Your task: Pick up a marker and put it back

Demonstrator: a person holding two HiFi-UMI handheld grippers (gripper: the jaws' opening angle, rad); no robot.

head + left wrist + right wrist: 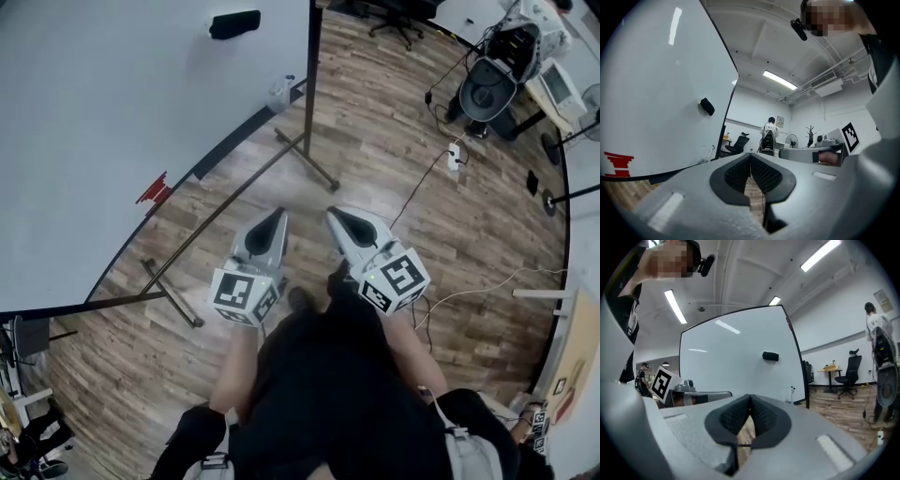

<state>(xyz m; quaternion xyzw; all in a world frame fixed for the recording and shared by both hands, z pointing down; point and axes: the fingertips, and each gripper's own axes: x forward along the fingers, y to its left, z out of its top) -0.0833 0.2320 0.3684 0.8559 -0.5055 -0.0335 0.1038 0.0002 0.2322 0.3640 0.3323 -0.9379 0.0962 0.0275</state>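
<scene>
The big whiteboard (112, 122) is standing on its dark stand (309, 112) over the wooden floor (394, 131). The person is standing in front of it and holding both tools low, well apart from the board.

The left gripper (750, 157) is pointing toward the board's side edge. Its two dark pads are pressing together at the tips, and nothing is sitting between them. The right gripper (750, 398) is pointing at the front of the board. Its pads are pressing together too, and it is carrying nothing.

I think the job is only getting started, because nothing is being held yet. For the next move, one gripper is going to need to reach up to the board's lower edge and spread its jaws before it closes on the marker.

A black eraser (234, 23) is sticking high on the board. Some red marks (153, 191) are showing low on the board.

A small pale thing (279, 92) is sitting at the board's lower edge, near the stand's upright bar. That may be where the marker is waiting. It is looking whitish and tiny, too small for me to tell its shape or its cap.
</scene>
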